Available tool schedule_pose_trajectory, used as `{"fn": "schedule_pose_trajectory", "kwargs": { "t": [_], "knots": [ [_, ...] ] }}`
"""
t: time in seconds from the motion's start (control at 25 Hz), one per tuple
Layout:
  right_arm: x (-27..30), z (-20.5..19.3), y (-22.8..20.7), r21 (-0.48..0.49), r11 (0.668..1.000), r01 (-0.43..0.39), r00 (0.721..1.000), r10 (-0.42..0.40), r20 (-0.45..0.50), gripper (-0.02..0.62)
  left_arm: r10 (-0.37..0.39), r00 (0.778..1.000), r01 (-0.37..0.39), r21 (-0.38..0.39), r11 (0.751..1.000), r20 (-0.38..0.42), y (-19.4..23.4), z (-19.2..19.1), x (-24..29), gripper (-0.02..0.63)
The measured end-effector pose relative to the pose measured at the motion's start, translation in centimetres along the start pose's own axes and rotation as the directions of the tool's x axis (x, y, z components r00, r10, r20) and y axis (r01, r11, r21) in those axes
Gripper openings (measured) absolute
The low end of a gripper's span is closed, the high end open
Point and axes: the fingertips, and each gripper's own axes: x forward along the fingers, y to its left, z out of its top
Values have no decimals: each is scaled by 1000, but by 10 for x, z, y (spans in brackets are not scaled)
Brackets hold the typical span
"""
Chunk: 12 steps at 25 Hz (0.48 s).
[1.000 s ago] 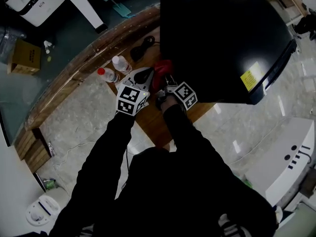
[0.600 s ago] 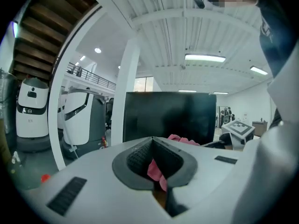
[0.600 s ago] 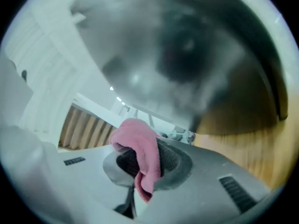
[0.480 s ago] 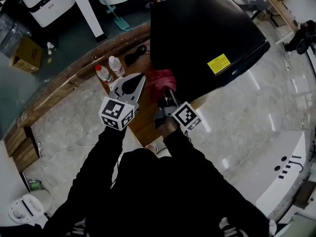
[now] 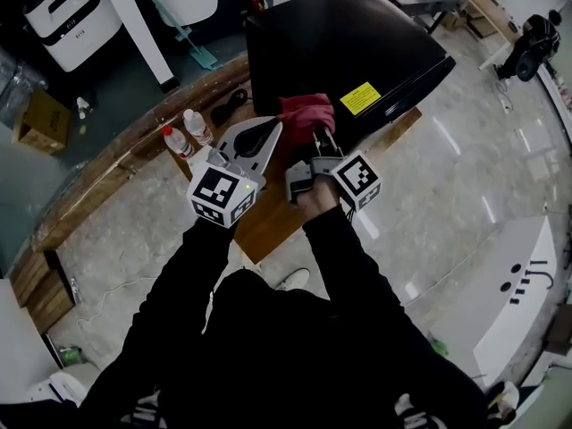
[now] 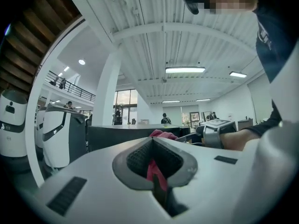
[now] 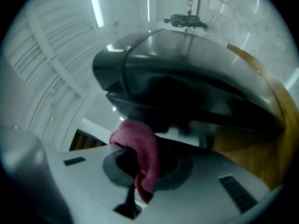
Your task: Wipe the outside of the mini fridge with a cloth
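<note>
The black mini fridge (image 5: pixel 340 47) stands on a wooden table (image 5: pixel 268 226), with a yellow label (image 5: pixel 360 97) near its front edge. My right gripper (image 5: pixel 320 141) is shut on a red cloth (image 5: pixel 307 113), which lies bunched against the fridge's edge just left of the label. In the right gripper view the cloth (image 7: pixel 140 148) drapes over the jaws, with the fridge (image 7: pixel 196 78) close ahead. My left gripper (image 5: pixel 273 130) is shut beside the cloth's left edge. A sliver of red (image 6: pixel 156 174) shows in its jaw notch; I cannot tell if it is pinched.
Two small bottles (image 5: pixel 176 139) (image 5: pixel 197 125) and a black cable (image 5: pixel 231 105) lie on the table left of the fridge. A white machine (image 5: pixel 63 12) and a cardboard box (image 5: pixel 36 114) stand on the floor at left, and a white appliance (image 5: pixel 518 293) at right.
The right gripper has carried the cloth along the fridge's side, up to the edge by the yellow label. The left gripper has followed alongside it.
</note>
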Motion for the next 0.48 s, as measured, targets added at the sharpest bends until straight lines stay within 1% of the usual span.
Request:
{"fn": "schedule_pose_trajectory", "kwargs": {
  "t": [0.08, 0.2, 0.36, 0.48],
  "knots": [
    [5, 6, -6, 45, 999, 10, 1000, -10, 5, 37, -23, 1000, 23, -4, 1000, -6, 1, -4, 7, 6],
    [9, 5, -14, 105, 994, 10, 1000, -10, 1, 38, -56, 998, 56, -6, 998, -15, 3, -11, 17, 6],
    [10, 3, -28, 136, 990, 27, 1000, -28, 2, 43, -87, 996, 86, -23, 996, -33, 2, -26, 28, 6],
    [12, -5, -52, 152, 986, 68, 998, -68, -5, 43, -100, 993, 97, -49, 994, -63, 6, -49, 33, 6]
  ]
}}
